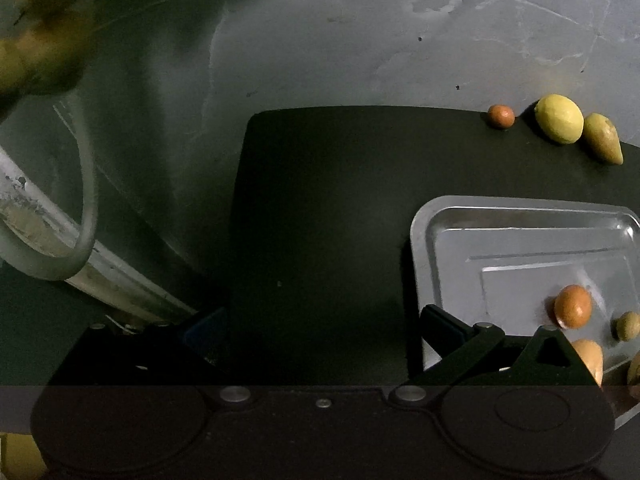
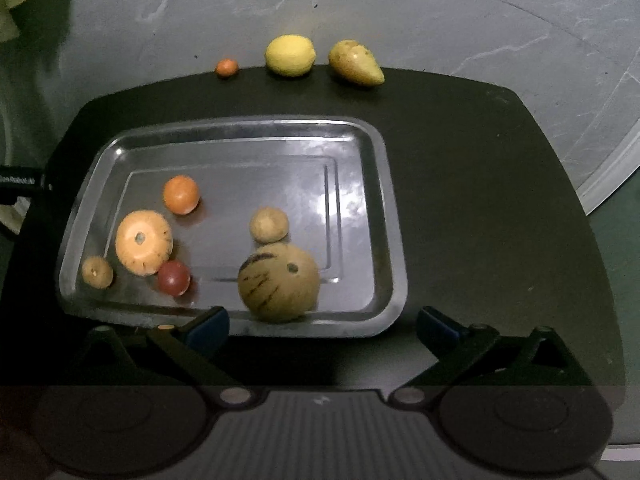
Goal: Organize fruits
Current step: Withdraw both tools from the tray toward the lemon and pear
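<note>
A shiny metal tray (image 2: 384,216) lies on a black mat (image 2: 480,200). In it sit an orange fruit (image 2: 181,194), a pale orange ribbed fruit (image 2: 144,242), a dark red one (image 2: 173,277), two small tan ones (image 2: 97,271) (image 2: 269,223) and a big striped tan melon (image 2: 279,281). Along the mat's far edge lie a tiny orange fruit (image 2: 227,67), a lemon (image 2: 289,55) and a pear (image 2: 355,63). My right gripper (image 2: 322,322) is open at the tray's near rim, the melon just ahead. My left gripper (image 1: 320,326) is open over the mat, left of the tray (image 1: 424,248).
The mat rests on a grey marbled floor or tabletop (image 2: 400,8). In the left wrist view a pale hose (image 1: 86,200) and a metal bar (image 1: 36,208) lie at the left, and a blurred yellowish object (image 1: 44,28) fills the top left corner.
</note>
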`<state>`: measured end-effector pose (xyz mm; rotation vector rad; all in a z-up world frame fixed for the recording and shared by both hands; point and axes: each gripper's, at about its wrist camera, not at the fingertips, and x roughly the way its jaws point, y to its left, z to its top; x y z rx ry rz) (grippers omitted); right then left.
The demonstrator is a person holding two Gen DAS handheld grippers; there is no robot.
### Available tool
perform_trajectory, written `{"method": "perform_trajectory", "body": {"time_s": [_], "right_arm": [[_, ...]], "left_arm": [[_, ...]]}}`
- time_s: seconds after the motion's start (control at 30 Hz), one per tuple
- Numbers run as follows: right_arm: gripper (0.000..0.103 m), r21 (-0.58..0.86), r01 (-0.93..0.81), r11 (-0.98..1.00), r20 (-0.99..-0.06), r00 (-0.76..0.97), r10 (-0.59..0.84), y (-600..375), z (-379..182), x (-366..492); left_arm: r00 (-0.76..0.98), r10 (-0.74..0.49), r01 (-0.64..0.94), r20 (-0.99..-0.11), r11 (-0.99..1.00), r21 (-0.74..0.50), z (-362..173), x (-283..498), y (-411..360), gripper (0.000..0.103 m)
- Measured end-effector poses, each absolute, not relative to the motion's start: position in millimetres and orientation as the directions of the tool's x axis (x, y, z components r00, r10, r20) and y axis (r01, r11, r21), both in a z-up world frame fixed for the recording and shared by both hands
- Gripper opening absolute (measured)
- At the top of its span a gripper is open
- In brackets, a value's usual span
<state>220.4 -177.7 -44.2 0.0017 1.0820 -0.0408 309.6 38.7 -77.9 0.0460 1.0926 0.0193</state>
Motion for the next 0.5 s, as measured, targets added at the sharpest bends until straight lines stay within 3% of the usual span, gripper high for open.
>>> {"method": "perform_trajectory", "body": {"time_s": [0.5], "right_arm": [[0.103, 0.078, 0.031, 0.996, -0.825, 0.563, 0.047, -204.5, -33.9, 253.6]], "left_arm": [[0.467, 0.037, 0.001, -0.884, 0.999, 0.043, -75.4, 331.2, 0.0, 0.102]]}}
